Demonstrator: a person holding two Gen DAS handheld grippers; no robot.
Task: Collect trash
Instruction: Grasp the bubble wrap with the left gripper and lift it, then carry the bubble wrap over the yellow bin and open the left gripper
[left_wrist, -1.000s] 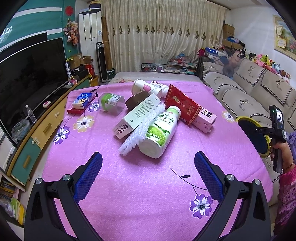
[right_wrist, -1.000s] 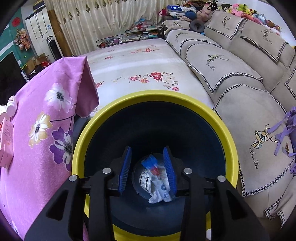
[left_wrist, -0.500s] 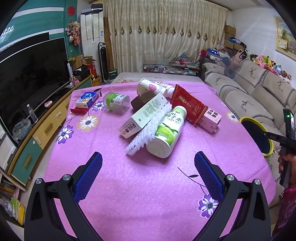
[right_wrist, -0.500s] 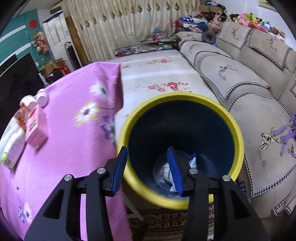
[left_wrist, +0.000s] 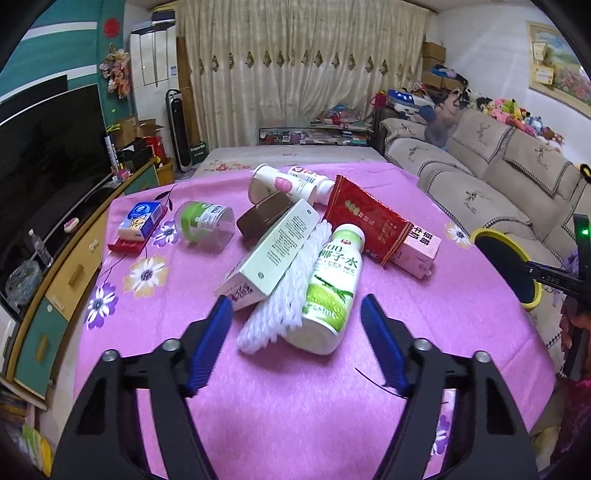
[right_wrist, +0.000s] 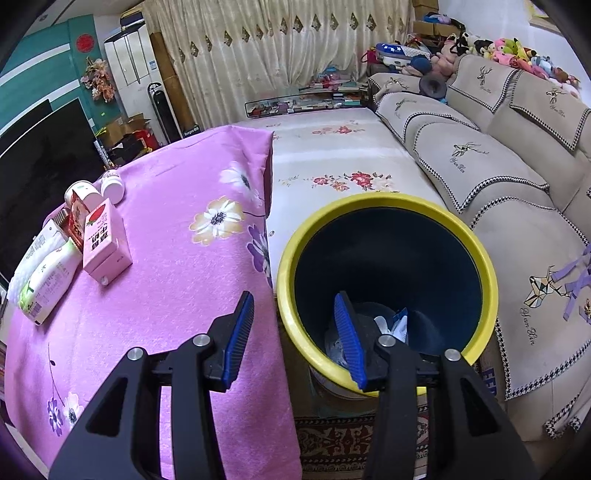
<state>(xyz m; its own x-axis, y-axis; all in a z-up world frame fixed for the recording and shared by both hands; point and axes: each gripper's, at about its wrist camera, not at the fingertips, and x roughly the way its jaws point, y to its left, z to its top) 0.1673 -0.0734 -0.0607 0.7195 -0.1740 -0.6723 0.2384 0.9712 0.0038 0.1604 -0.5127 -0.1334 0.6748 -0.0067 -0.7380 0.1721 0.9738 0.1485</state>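
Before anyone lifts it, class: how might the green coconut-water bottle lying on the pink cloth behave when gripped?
The green coconut-water bottle lies on its side, so a push could roll it. Its smooth label may slip. The white foam netting leaning against it would probably shift too.

Pink flowered tablecloth (left_wrist: 295, 406), yellow-rimmed dark blue bin (right_wrist: 476, 254), green-and-white bottle (left_wrist: 328, 295), red wrapper (left_wrist: 365, 218).

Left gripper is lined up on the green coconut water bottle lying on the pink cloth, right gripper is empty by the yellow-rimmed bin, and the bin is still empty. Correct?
Not quite: the bin is not empty. The right wrist view shows crumpled trash at its bottom. The rest holds: the left gripper faces the bottle, and the right gripper holds nothing.
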